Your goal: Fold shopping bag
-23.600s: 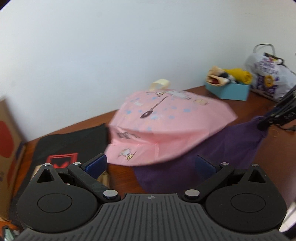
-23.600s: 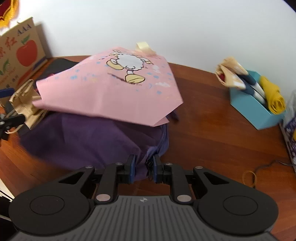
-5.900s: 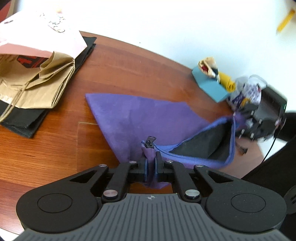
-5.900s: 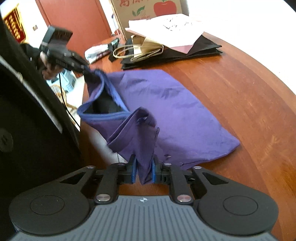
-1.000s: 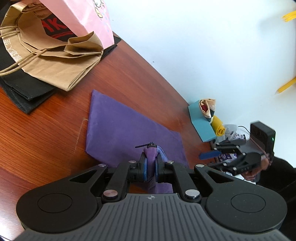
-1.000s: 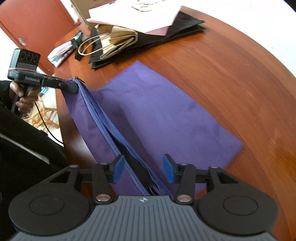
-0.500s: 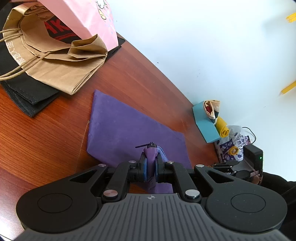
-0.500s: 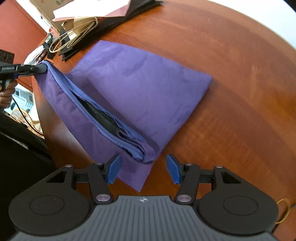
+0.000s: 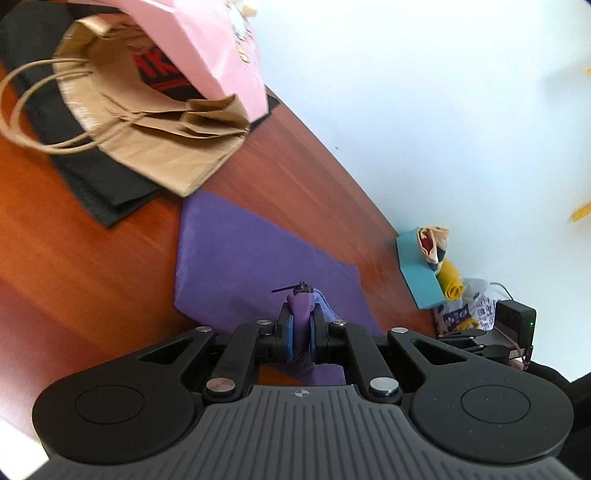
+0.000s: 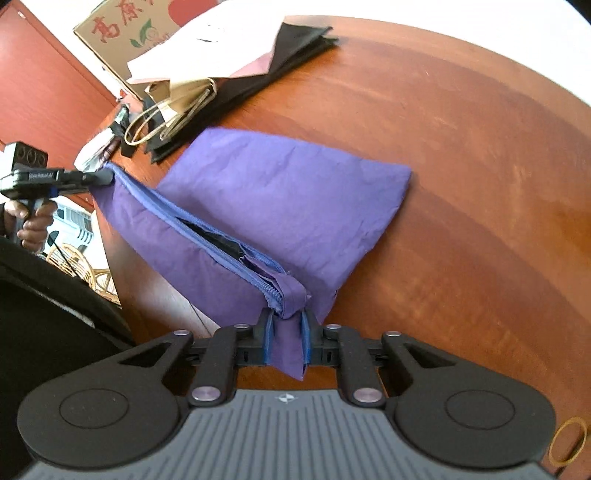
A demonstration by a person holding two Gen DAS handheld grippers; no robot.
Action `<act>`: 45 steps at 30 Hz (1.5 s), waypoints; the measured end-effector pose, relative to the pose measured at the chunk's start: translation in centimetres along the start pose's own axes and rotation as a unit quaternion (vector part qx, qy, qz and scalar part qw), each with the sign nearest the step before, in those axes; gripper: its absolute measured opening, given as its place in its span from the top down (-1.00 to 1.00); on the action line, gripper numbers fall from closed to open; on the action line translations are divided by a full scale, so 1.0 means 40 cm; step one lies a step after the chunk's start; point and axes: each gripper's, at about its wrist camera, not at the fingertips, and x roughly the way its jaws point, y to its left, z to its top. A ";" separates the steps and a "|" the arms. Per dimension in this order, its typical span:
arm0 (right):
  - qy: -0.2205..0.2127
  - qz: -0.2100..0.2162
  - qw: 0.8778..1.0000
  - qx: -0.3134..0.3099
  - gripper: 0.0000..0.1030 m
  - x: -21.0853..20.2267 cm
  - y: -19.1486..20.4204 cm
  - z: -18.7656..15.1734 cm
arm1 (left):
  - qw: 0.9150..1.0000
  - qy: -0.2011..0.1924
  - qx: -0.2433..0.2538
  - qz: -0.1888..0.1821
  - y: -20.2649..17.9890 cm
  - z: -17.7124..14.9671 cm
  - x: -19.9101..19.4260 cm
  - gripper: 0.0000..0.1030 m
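Observation:
A purple fabric shopping bag (image 10: 280, 192) with a blue zipper along its mouth lies on the wooden table (image 10: 480, 184). Its far part rests flat; its mouth edge is lifted at the table's near edge. My left gripper (image 9: 301, 332) is shut on one end of the mouth by the black zipper pull (image 9: 295, 287); it also shows in the right wrist view (image 10: 99, 177). My right gripper (image 10: 287, 332) is shut on the other end of the mouth. The bag also shows in the left wrist view (image 9: 240, 258). The right gripper shows there at the far right (image 9: 476, 338).
A pile of bags sits at the table's far end: brown paper bag (image 9: 147, 136), pink bag (image 9: 207, 44), black bag (image 9: 85, 184). A teal box (image 9: 421, 273) with rolled cloths and a printed plastic bag (image 9: 469, 310) stand by the wall. A cardboard box (image 10: 125, 33) and a rubber band (image 10: 567, 439) are nearby.
My right gripper was open beside the bag's corner; it has closed on that end of the mouth. The left gripper has kept its grip and shifted slightly.

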 end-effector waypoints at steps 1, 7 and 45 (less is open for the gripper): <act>0.001 0.003 1.000 -0.005 0.66 0.003 0.002 0.006 | 1.000 -0.004 -0.004 0.005 0.001 -0.009 -0.014 0.84; 0.024 0.033 0.997 -0.058 0.66 0.035 0.032 0.052 | 0.998 -0.035 -0.033 0.034 0.002 -0.093 -0.101 0.84; -0.092 -0.027 0.985 -0.141 0.72 0.243 0.275 0.427 | 0.964 -0.191 -0.120 0.139 0.223 -0.014 -0.237 0.78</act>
